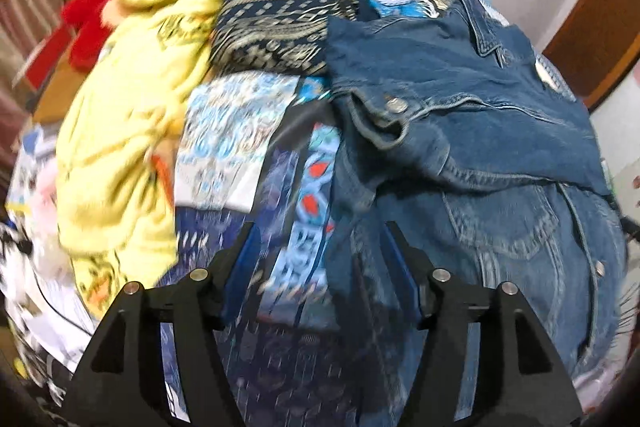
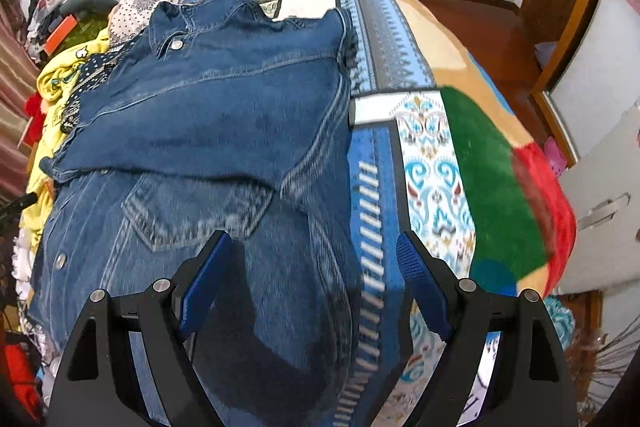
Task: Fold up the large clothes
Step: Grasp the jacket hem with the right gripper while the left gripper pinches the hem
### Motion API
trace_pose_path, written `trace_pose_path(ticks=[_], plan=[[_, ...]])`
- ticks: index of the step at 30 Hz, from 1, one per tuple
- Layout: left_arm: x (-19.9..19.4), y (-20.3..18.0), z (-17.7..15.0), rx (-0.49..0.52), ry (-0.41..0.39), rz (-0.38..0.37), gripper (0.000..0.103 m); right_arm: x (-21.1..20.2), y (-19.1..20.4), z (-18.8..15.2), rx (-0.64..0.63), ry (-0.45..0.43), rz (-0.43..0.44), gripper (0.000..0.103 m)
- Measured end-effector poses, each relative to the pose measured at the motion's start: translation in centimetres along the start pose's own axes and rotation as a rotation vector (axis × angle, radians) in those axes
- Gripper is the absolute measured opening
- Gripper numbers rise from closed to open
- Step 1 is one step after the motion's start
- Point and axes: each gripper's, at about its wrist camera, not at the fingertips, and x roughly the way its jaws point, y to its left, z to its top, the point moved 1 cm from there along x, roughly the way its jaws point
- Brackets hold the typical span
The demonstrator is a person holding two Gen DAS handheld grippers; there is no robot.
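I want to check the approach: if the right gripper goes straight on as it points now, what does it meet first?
Probably the denim jacket: the open right gripper points down at its right edge, beside the patterned bedspread. Depth is unclear.

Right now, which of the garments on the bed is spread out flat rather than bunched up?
The denim jacket: it lies flat with a sleeve folded across its front. The yellow garment and the navy patterned one beside it are crumpled in a heap.

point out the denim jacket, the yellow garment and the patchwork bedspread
denim jacket [image 2: 224, 115]: right wrist view, on the folded-over sleeve panel below the collar
yellow garment [image 1: 120, 131]: left wrist view, on its crumpled middle
patchwork bedspread [image 2: 432, 163]: right wrist view, on a bare white-and-blue patterned patch right of the jacket
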Motion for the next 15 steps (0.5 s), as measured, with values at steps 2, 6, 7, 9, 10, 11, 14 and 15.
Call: trace_pose_path(ticks=[2, 6, 7, 9, 10, 11, 14, 15], plan=[[-0.2, 0.9, -1.2, -0.043, 0.022, -0.042, 0.063, -0.2, -0.3, -0.7, 0.016, 0.005, 0.012, 0.082], [0.7, 0.9, -4.0, -0.087, 0.087, -0.119, 0.063, -0.3, -0.9, -1.8, 0.042, 0.016, 0.033, 0.082], [1.0, 0.5, -4.5, -0.09, 0.101, -0.138, 0.063, -0.3, -1.0, -2.1, 0.051, 0.02, 0.039, 0.082], [1.5, -0.4, -5.9, -0.088, 0.132, -0.188, 0.063, -0.5, -1.3, -2.6, 0.069, 0.022, 0.058, 0.082], [1.6, -0.9, -6.4, -0.084, 0.143, -0.205, 0.063, -0.6, -1.4, -2.8, 0.075, 0.021, 0.067, 0.082], [1.8, -1.4, -6.8, -0.079, 0.153, -0.221, 0.063, -0.6, -1.5, -3.0, 0.081, 0.02, 0.075, 0.082], [1.9, -2.7, -7.9, -0.067, 0.154, -0.241, 0.065, -0.8, -1.6, -3.4, 0.085, 0.012, 0.103, 0.082], [1.8, -2.9, -8.0, -0.069, 0.148, -0.242, 0.066, -0.8, -1.5, -3.5, 0.085, 0.008, 0.111, 0.082]])
